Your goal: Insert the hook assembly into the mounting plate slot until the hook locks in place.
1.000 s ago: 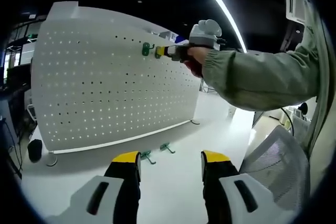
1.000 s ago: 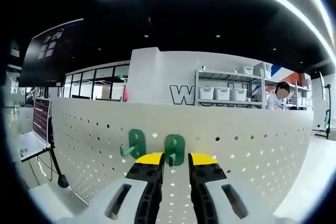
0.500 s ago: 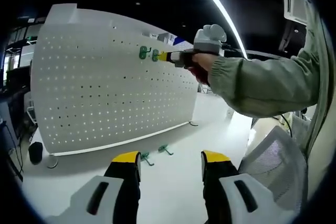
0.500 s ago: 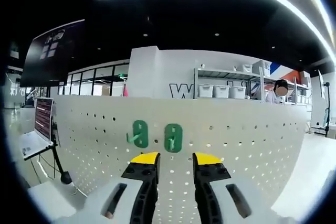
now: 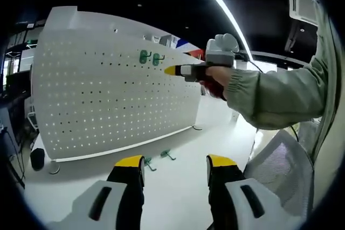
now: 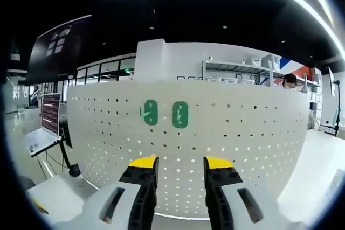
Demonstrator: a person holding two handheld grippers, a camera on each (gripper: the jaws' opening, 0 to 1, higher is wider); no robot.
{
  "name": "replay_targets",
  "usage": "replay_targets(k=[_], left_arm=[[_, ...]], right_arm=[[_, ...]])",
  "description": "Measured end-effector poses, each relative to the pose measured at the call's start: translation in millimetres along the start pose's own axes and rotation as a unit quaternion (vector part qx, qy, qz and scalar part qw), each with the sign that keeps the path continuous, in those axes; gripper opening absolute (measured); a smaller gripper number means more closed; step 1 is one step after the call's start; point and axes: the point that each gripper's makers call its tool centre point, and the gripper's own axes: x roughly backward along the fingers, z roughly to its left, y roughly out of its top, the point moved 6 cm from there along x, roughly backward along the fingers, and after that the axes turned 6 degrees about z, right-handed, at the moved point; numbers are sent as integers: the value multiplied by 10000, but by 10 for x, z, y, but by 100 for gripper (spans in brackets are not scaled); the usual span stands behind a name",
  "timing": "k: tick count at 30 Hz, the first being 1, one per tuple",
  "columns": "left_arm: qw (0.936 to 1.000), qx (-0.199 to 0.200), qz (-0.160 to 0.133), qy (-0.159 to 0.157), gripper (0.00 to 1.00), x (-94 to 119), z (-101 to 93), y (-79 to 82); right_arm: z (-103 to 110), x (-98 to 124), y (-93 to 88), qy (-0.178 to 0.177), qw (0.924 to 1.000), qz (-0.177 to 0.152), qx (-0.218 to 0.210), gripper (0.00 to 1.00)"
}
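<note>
Two green hooks [image 6: 179,115] [image 6: 150,112] hang side by side near the top of a white pegboard [image 6: 242,133]. In the left gripper view the same pair of hooks [image 5: 149,57] sits high on the pegboard [image 5: 97,95]. My right gripper [image 6: 180,164] is open, empty, and stands back from the board below the hooks. It comes into the left gripper view from the right as a yellow-tipped gripper [image 5: 171,70] held by a sleeved arm. My left gripper [image 5: 176,161] is open with nothing in it, low over the white table. Two more green hooks [image 5: 158,157] lie on the table at the pegboard's foot.
A white mesh chair [image 5: 280,171] stands at the right behind the sleeved arm [image 5: 280,92]. A laptop [image 6: 46,125] rests on a stand left of the pegboard. Shelves with bins [image 6: 242,63] and a person [image 6: 290,82] are far behind.
My right gripper has let go of the right-hand hook and drawn back from the pegboard, its jaws wider apart. Both hooks stay on the board. The left gripper holds still.
</note>
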Motion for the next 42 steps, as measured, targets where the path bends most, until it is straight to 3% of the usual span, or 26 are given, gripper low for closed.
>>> replay_targets(k=[25,42], left_arm=[[9999,-108,55,-76,48,55,-124,-4],[9997,-168,97,-145,48,42,-189,-4]], right_arm=[[186,717,-940,495,9931,1056,-109,39],[193,1148,-1250,605,9870,1435,-404,41]])
